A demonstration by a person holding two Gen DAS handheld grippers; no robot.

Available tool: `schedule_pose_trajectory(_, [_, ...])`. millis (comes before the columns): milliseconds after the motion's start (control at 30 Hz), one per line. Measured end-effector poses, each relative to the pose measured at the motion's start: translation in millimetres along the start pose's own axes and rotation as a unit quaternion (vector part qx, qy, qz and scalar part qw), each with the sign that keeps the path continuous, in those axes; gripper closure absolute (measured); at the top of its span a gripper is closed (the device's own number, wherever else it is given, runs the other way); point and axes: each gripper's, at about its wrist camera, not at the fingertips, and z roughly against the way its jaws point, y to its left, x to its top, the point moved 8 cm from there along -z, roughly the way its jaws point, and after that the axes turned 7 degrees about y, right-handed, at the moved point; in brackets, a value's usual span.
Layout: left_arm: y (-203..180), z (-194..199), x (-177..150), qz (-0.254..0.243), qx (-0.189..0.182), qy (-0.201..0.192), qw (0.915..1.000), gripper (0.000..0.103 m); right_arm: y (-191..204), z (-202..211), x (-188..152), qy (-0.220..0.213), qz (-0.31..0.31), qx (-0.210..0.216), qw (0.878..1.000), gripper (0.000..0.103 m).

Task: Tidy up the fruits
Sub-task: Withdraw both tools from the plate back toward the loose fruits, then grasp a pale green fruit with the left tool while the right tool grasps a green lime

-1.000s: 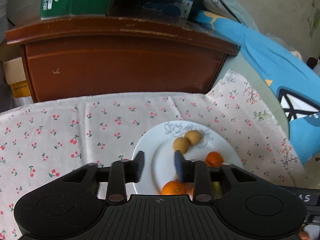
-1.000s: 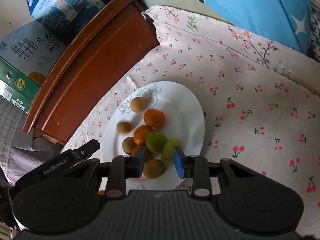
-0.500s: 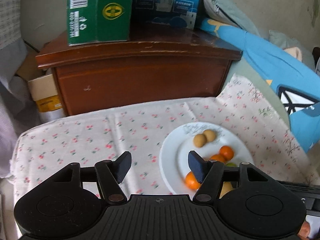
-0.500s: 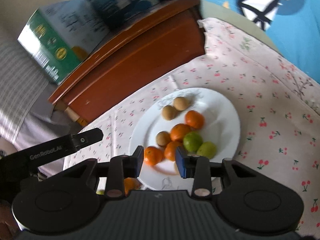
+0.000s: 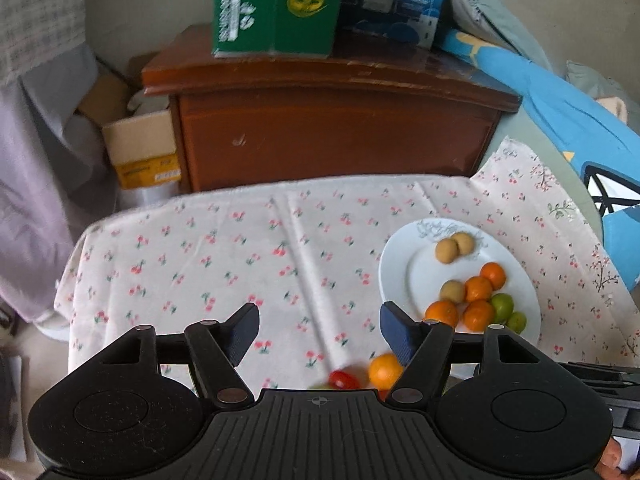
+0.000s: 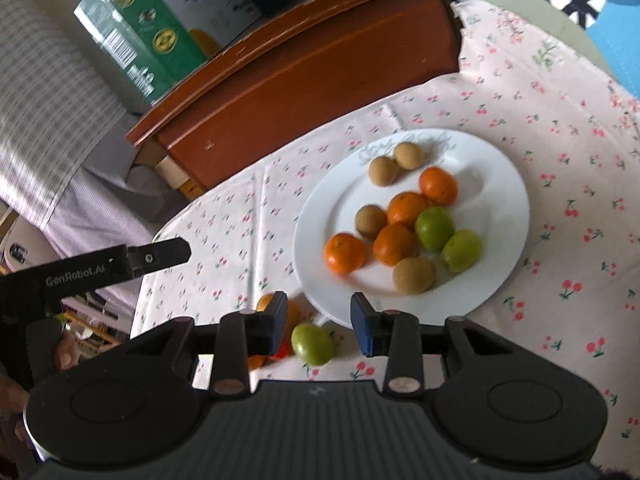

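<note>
The cherry-print cloth point(image 5: 248, 248) covers the worktop. Its round white plate point(image 6: 496, 184) has gained fruit: four orange mandarins, four brown longans, two green plums. Three pieces wait beside it. The left gripper point(image 5: 318, 330) has just been opening, empty, jaws apart; the right gripper point(image 6: 319, 322) hovers narrowly parted, empty.
</note>
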Motion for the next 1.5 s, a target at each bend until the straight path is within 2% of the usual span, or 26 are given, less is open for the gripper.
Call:
schedule_pose_trajectory(367, [28.7,-20.0,-34.4,0.017,0.04,0.049,0.9979,0.036,14.2,-18.0,-19.7,0.028,0.049,-0.011,0.998,0.066])
schedule_pose_trajectory(700, [26.5,-35.9,-48.0,0.025,0.012,0.067,0.9974,0.036,17.9,-32.4,-27.4,0.036,0.081,-0.035,0.995,0.067])
schedule_pose_trajectory(967, [19.3,-39.4,-50.6,0.021,-0.007,0.057,0.9981,0.037,17.9,-42.8,-30.7,0.039,0.096,-0.05,0.993,0.067])
schedule_pose_trajectory(1200, [11.5,-41.9,-54.6,0.004,-0.008,0.051,0.9986,0.037,20.9,-47.5,-33.6,0.034,0.121,-0.064,0.99,0.069])
schedule_pose_trajectory(1300, [9.9,-40.7,-55.3,0.004,-0.018,0.049,0.9986,0.04,21.4,-47.9,-34.0,0.032,0.127,-0.071,0.989,0.075])
schedule_pose_trajectory(1433, [8.5,-40.6,-55.2,0.002,-0.023,0.046,0.9987,0.041,21.2,-47.3,-33.3,0.032,0.123,-0.071,0.989,0.075])
schedule_pose_trajectory(1500, [9.7,-41.1,-55.1,0.008,-0.029,0.046,0.9985,0.049,21.0,-47.2,-33.2,0.032,0.122,-0.071,0.989,0.075])
